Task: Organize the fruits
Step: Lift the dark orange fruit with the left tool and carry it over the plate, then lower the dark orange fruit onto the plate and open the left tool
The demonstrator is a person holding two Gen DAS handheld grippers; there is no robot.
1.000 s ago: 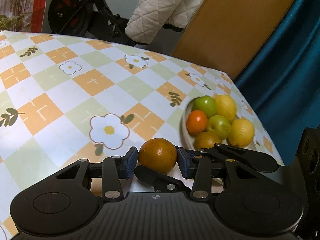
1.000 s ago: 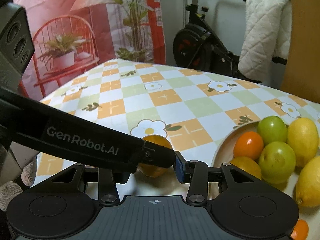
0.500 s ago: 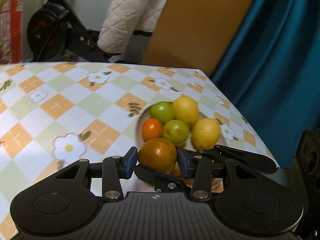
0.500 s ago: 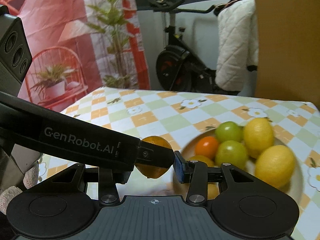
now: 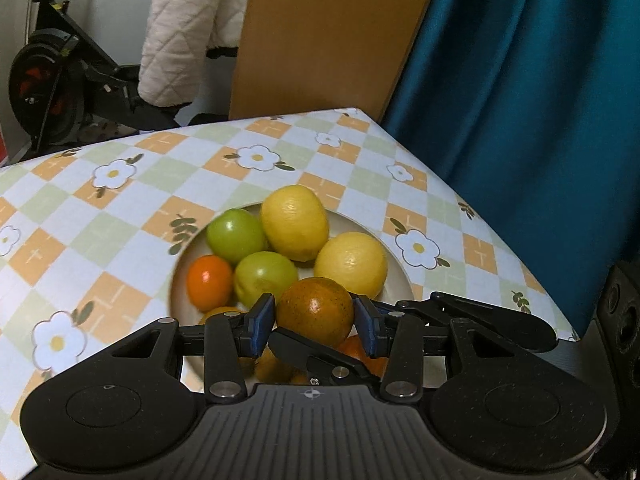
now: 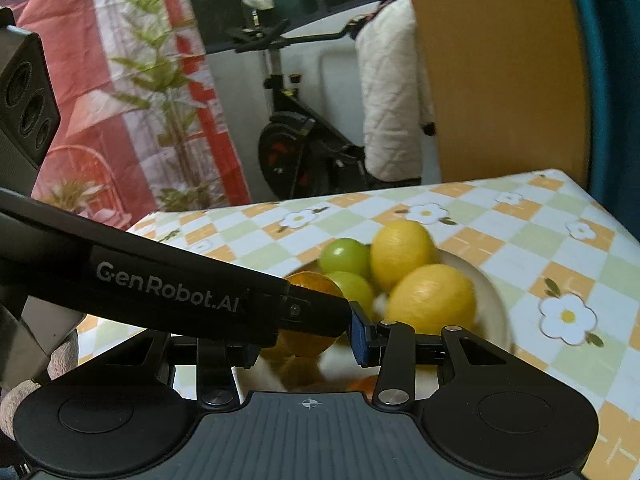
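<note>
- Left wrist view: my left tool (image 5: 315, 325) is clamped on an orange (image 5: 315, 310); both blue pads (image 5: 264, 317) press its sides, and it sits right between the fingertips.
- I see the orange held above the near part of a pale plate (image 5: 400, 280) on the checked tabletop (image 5: 120, 216).
- On the plate beyond it lie two green fruits (image 5: 236, 235), two lemons (image 5: 294, 222) and a small tangerine (image 5: 210, 282); more orange fruit shows under the tool, partly hidden.
- Right wrist view: my right tool (image 6: 304, 344) has its jaws apart with nothing pinched; the left tool's arm crosses in front and hides one fingertip.
- From here the orange (image 6: 310, 334) sits just beyond the right tool's gap, gripped by the other tool, over the plate (image 6: 494, 300), just beside a green fruit.
- This view is blurred around the plate, so I cannot tell whether the orange touches the fruit below it.
- Behind the tabletop stand an exercise bike (image 6: 296, 136) and a teal curtain (image 5: 520, 100).
</note>
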